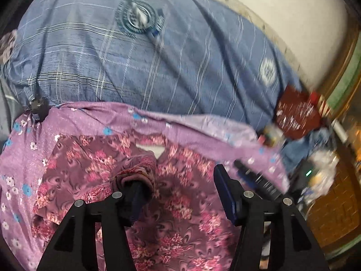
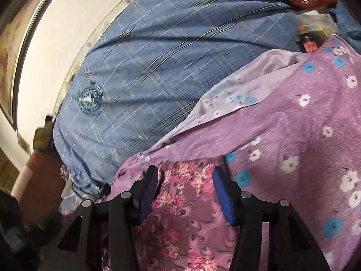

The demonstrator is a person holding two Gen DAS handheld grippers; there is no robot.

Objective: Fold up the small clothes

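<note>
**Ana:** Blue checked bedding (image 1: pixel 140 67) fills the back of the scene, round crests printed on it, with a pale wall (image 1: pixel 282 11) behind. Over the near part lies a lilac sheet (image 1: pixel 94 119) dotted with white and blue flowers.

**Ben:** And the garment?

**Ana:** Maroon, with a pink floral print (image 1: pixel 185 180), spread flat on the lilac sheet, directly under both tools. In the left wrist view a pale label shows at its neckline.

**Ben:** Left gripper (image 1: pixel 178 189)?

**Ana:** Jaws parted to a middling gap, nothing pinched between them. But a bunched fold of the garment (image 1: pixel 137 169) is draped over the tip of the left-hand finger in that view. The other finger (image 1: pixel 223 192), with its blue pad, is bare and above the cloth.

**Ben:** So the fold hangs on one finger only?

**Ana:** It does. No squeeze from both sides.

**Ben:** Right gripper (image 2: pixel 185 189)?

**Ana:** Also apart, medium gap, blue ribbed pads (image 2: pixel 149 194) facing each other. The garment's top edge lies below and between them; whether the tips touch the cloth I cannot tell. Nothing is clamped.

**Ben:** Anything off to the side?

**Ana:** Clutter at the bed's edge in the left view: a dark red printed packet (image 1: pixel 297 115), some denim, a small green light on a dark device (image 1: pixel 308 172). Much of it is blurred. The right view shows a dark bottle with a red label (image 2: pixel 309 40) beside the lilac sheet's far corner.
</note>
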